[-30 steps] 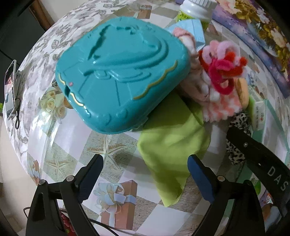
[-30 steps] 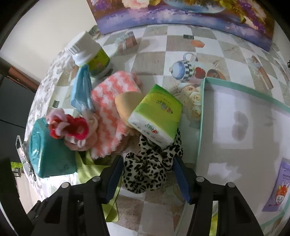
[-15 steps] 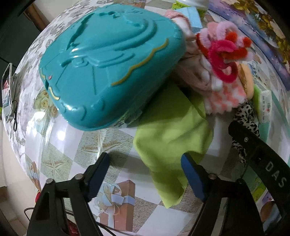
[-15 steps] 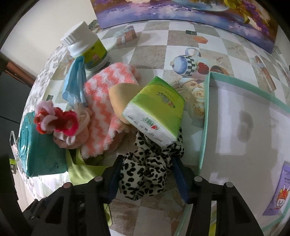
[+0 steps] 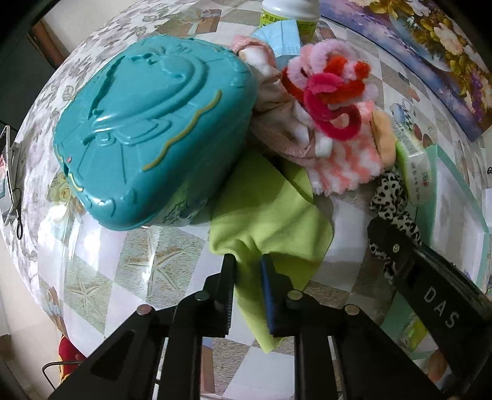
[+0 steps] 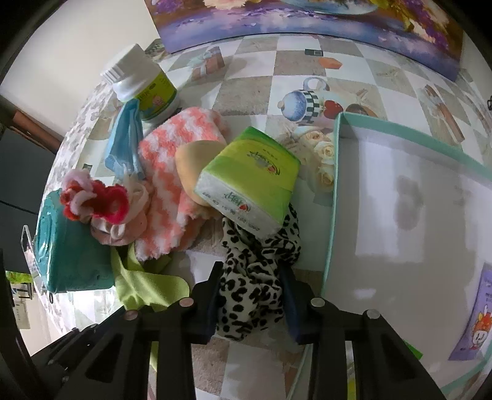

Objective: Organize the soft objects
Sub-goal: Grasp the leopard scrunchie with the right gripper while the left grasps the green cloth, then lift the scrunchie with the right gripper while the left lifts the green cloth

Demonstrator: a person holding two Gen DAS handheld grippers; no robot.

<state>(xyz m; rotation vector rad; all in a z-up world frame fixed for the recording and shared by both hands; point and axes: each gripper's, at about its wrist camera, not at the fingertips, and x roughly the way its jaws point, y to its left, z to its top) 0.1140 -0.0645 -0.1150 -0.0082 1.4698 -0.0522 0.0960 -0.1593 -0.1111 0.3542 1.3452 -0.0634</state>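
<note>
My left gripper [image 5: 248,270] is shut on the near edge of a lime-green cloth [image 5: 270,209] that lies on the table, partly under a teal plastic case [image 5: 153,123]. My right gripper [image 6: 250,283] is shut on a leopard-print scrunchie [image 6: 258,264], whose far end lies under a green tissue pack [image 6: 249,178]. Behind lie a pink-and-white fuzzy cloth [image 6: 172,172], a peach sponge [image 6: 187,163], a pink and red pipe-cleaner bundle [image 5: 326,89] on pink fabric, and a blue face mask [image 6: 126,135].
A mint-rimmed white box [image 6: 335,197] stands open at the right with a purple packet [image 6: 473,320] inside. A white bottle with a green label [image 6: 144,83] stands at the back left. A floral painting [image 6: 307,15] leans along the back. The table edge curves at the left.
My left gripper has moved forward and closed on the green cloth's edge. My right gripper has closed in on the leopard scrunchie.
</note>
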